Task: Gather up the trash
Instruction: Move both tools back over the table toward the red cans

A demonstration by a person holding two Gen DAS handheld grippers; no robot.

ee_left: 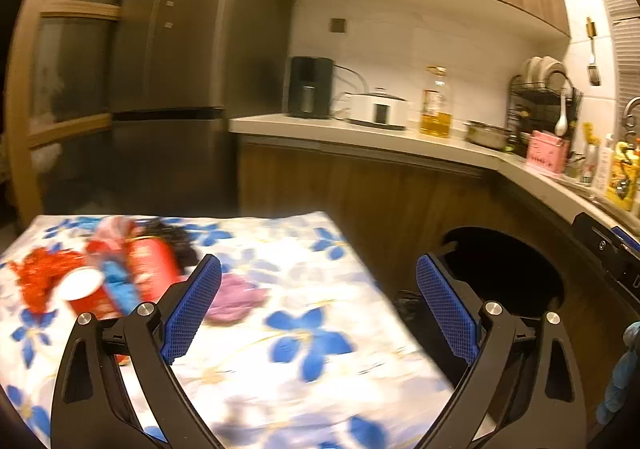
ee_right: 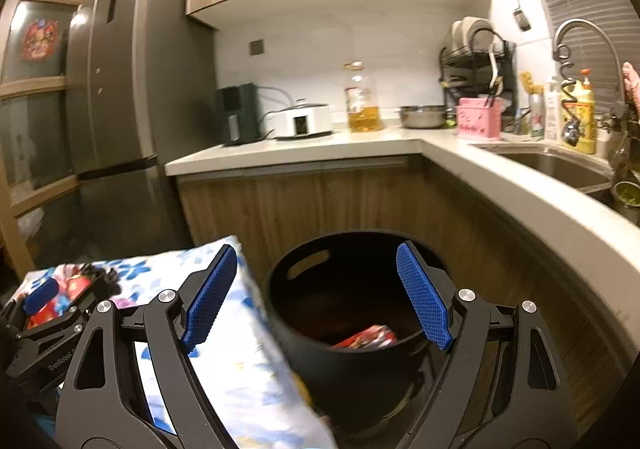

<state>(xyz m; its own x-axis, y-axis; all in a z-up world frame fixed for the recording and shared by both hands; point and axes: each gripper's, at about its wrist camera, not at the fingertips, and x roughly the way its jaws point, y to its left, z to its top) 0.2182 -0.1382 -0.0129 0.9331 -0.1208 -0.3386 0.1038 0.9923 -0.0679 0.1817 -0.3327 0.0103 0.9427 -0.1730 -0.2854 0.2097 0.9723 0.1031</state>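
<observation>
Trash lies on a table with a blue-flowered cloth: a red paper cup, a red can, a blue wrapper, red shiny scraps, a dark crumpled piece and a purple crumpled piece. My left gripper hangs open over the cloth, right of the pile, nothing between its fingers. My right gripper is open above the black bin, which holds a red wrapper. The left gripper shows at the left of the right wrist view.
The black bin stands on the floor between the table and the wooden counter cabinets. On the counter are a kettle, a cooker, an oil bottle, a dish rack and a sink. A tall fridge stands at the left.
</observation>
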